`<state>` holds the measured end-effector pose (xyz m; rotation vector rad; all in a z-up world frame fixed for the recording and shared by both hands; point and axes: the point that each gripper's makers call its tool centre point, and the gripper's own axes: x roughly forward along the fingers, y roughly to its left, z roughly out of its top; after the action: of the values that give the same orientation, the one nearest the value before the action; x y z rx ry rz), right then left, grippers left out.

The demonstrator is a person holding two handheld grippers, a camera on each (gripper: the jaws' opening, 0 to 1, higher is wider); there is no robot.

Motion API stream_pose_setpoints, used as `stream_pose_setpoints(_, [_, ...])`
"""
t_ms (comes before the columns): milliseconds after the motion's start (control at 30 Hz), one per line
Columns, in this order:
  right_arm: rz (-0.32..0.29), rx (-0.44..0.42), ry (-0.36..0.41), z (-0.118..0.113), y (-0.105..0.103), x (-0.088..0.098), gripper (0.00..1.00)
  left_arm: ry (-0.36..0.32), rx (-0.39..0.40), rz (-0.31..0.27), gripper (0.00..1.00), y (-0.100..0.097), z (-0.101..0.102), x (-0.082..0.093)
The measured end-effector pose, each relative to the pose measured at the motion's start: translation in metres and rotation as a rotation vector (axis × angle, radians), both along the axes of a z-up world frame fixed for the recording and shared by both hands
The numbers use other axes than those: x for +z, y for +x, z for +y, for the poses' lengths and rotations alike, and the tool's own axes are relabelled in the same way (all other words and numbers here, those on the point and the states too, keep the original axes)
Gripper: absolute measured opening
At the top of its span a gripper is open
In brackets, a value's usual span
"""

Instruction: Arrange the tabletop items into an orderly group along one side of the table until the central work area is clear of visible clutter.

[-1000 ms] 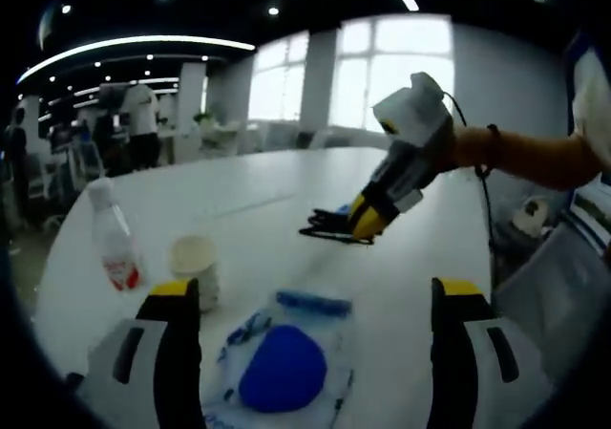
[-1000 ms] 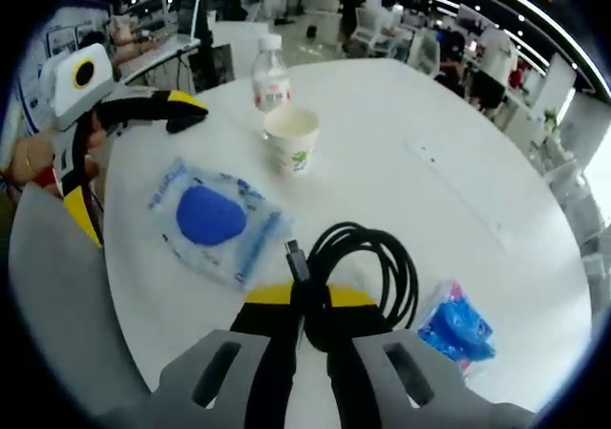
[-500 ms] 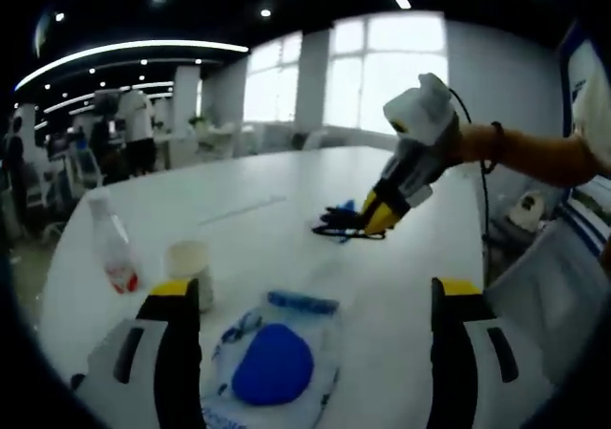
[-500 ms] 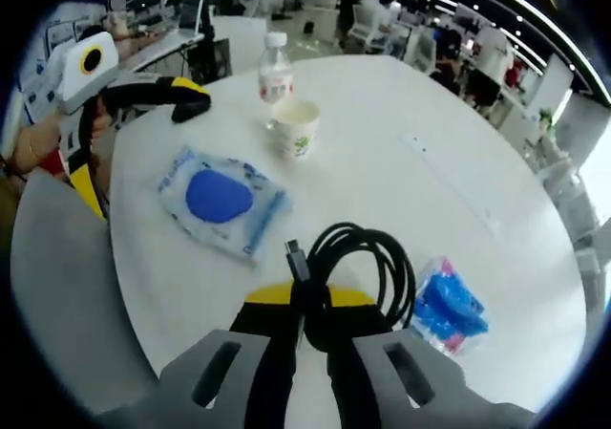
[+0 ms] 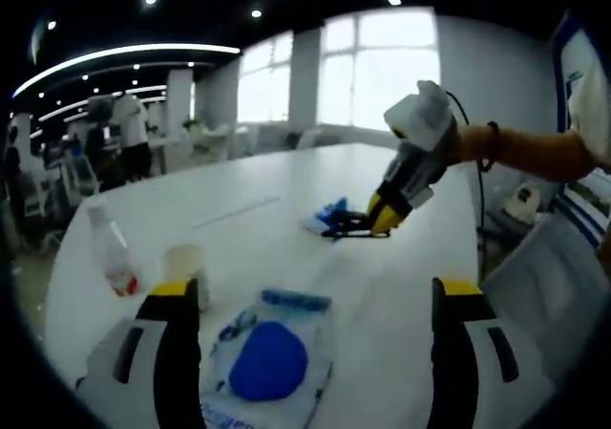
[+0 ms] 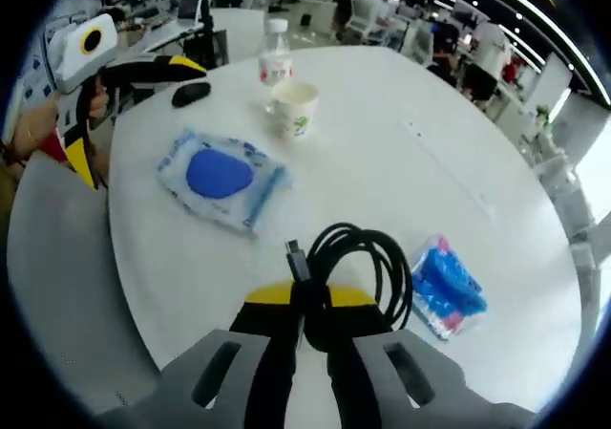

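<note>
Right tongs (image 6: 304, 300) clamped on the coiled black cable (image 6: 358, 268), jaws together over the bundle where the loops gather; the plug end sticks up just left of the loop. Cable rides in the grip above the tabletop (image 6: 401, 176), near the edge. In the left gripper view the right tongs (image 5: 380, 221) hold the cable (image 5: 346, 226) low over the far right part of the tabletop (image 5: 286, 209), just beside the blue packet (image 5: 325, 215).

Left tongs (image 5: 305, 353) apart, holding nothing, jaws straddling the clear pouch with the blue pad (image 5: 270, 360), which lies directly ahead of them, its long axis running away from the jaws. Left tongs are the nearer ones to that pouch. In the right gripper view the left tongs (image 6: 186, 77) hover at the far left, above the pouch (image 6: 220, 178).

Key relation: the group of paper cup (image 6: 294, 107) and water bottle (image 6: 275, 64) sits far and left of the held cable, the pouch between cable and cup. Blue packet (image 6: 444, 289) lies just right of the cable loop, apart from it. My read: 1 item carried, cable likely to go toward the cup and bottle; the pouch lies in that path. Background is open office with people (image 5: 119, 128), well apart.
</note>
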<state>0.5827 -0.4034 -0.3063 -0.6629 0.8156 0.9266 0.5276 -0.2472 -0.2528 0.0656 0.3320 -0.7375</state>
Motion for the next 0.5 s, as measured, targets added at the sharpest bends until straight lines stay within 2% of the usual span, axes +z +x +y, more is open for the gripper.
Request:
stream_pose_setpoints(233, [-0.027, 0.036, -0.064, -0.009, -0.002, -0.014, 0.10, -0.003, 0.003, -0.001, 0.98, -0.001, 0.001, 0.002])
stream_pose_setpoints(400, [-0.045, 0.050, -0.038, -0.009, -0.001, -0.022, 0.10, 0.000, 0.010, 0.002, 0.98, -0.001, 0.004, 0.001])
stream_pose_setpoints(500, [-0.049, 0.085, -0.053, -0.008, -0.006, -0.029, 0.10, 0.003, 0.012, 0.006, 0.98, -0.002, 0.005, 0.000])
